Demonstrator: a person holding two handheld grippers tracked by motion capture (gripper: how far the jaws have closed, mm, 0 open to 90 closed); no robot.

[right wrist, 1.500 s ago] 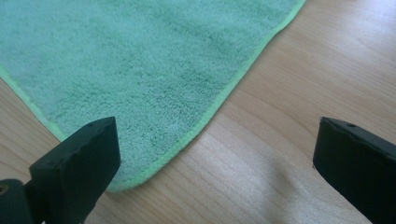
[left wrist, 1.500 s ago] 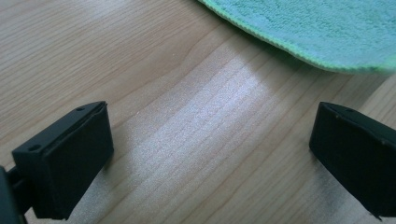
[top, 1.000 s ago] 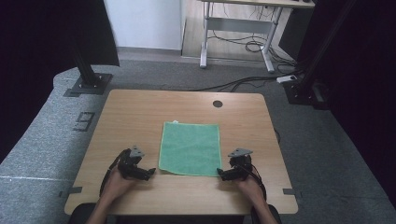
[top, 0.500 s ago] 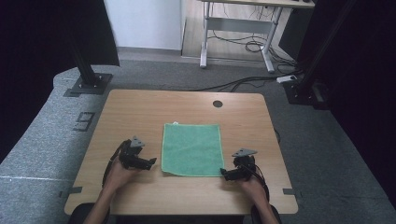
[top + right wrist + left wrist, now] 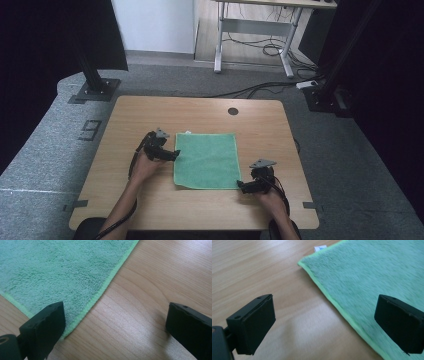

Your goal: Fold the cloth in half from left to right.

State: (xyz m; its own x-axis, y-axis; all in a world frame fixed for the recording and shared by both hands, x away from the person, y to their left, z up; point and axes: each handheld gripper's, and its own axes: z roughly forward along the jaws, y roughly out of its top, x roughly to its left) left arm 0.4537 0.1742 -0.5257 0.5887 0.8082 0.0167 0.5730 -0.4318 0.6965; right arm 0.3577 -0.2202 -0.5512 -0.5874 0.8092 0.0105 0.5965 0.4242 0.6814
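Green cloth (image 5: 206, 160) lay flat near the middle of the wooden surface (image 5: 130, 115), slightly toward the person's side; its hem a paler green. A small white tag (image 5: 320, 248) stuck out at the far left corner.

Left gripper (image 5: 170, 154) sat at the cloth's left edge, jaws spread wide — in the left gripper view one jaw stood over bare wood, the other over the pile, the hem running between them. Holding nothing.

Right gripper (image 5: 243, 187) sat at the near right corner of the cloth, jaws also wide and empty; in the right gripper view the corner lay just by one jaw, the other over bare wood.

Open wood on every side of the cloth — broadest at the far end, where a round cable hole (image 5: 232, 111) sat, and along the right edge.
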